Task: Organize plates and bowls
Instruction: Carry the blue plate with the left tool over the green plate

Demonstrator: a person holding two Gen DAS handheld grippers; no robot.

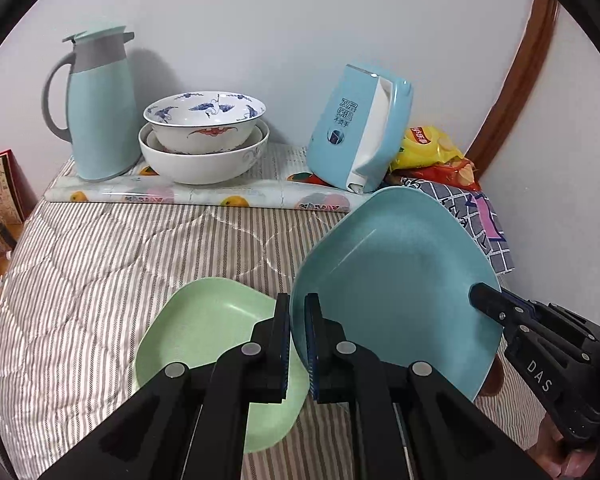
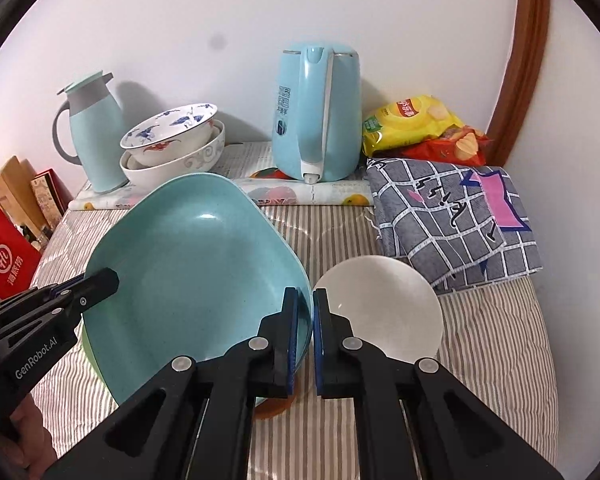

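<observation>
— Two grippers, one plate: the left gripper [image 1: 298,344] is pinched nearly shut on the near-left rim of the blue plate [image 1: 396,276], and the right gripper [image 2: 313,340] is clamped the same way on its opposite rim.

— Where does the plate sit in frame?

— Tilted, lower right of the left wrist view, centre-left of the right wrist view. A green plate [image 1: 204,328] lies under it on the striped quilt [image 1: 100,264].

— Anything else nearby?

— A white bowl [image 2: 384,308] lower right of the right view. At upper left, stacked bowls [image 1: 204,136] stand between a thermos jug [image 1: 100,108] and a blue kettle [image 2: 318,116].
</observation>
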